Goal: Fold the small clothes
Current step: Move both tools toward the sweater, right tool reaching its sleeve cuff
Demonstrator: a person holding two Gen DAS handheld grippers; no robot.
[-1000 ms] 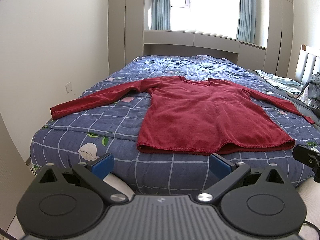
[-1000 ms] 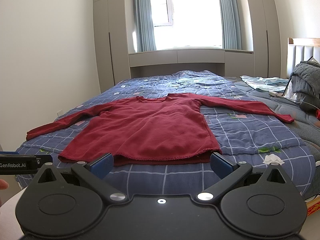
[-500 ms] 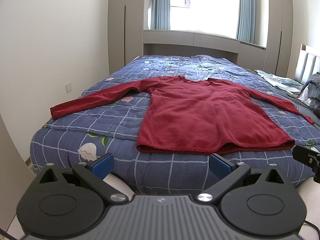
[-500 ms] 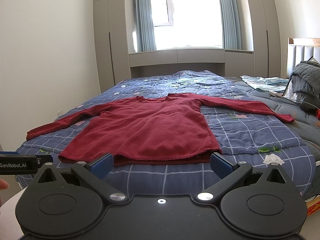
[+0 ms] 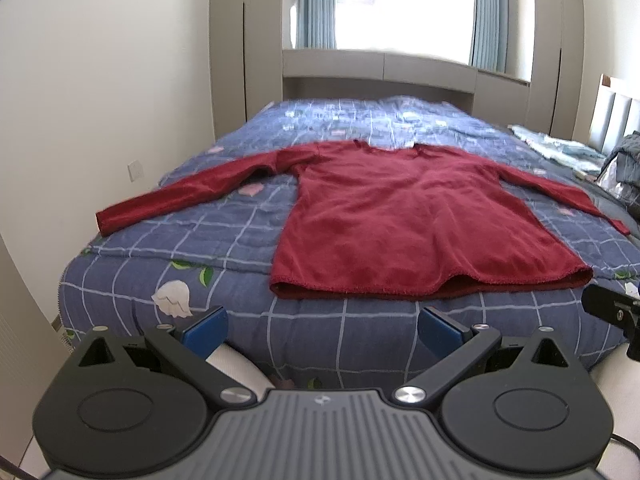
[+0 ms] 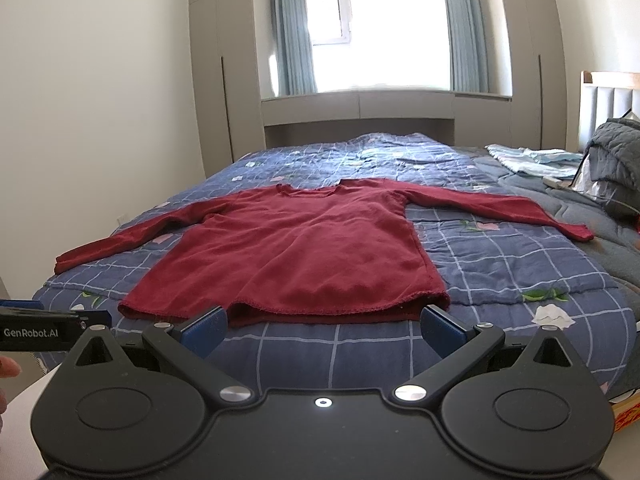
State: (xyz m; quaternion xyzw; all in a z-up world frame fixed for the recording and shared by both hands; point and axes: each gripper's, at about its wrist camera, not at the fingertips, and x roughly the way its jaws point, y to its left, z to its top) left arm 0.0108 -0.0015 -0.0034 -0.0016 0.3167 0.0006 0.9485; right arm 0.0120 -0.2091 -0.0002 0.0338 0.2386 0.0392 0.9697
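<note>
Red sweater [image 5: 404, 220] flat on bed [image 5: 224, 292], 12 o'clock of left gripper [image 5: 322, 326] and right gripper [image 6: 322, 326]; both spread apart, empty.

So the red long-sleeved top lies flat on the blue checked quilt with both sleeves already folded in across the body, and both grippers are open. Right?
Not quite. The red top lies flat on the quilt, but both sleeves are spread straight out to the sides, not folded in; the right wrist view shows this. The left gripper and right gripper are open.
</note>
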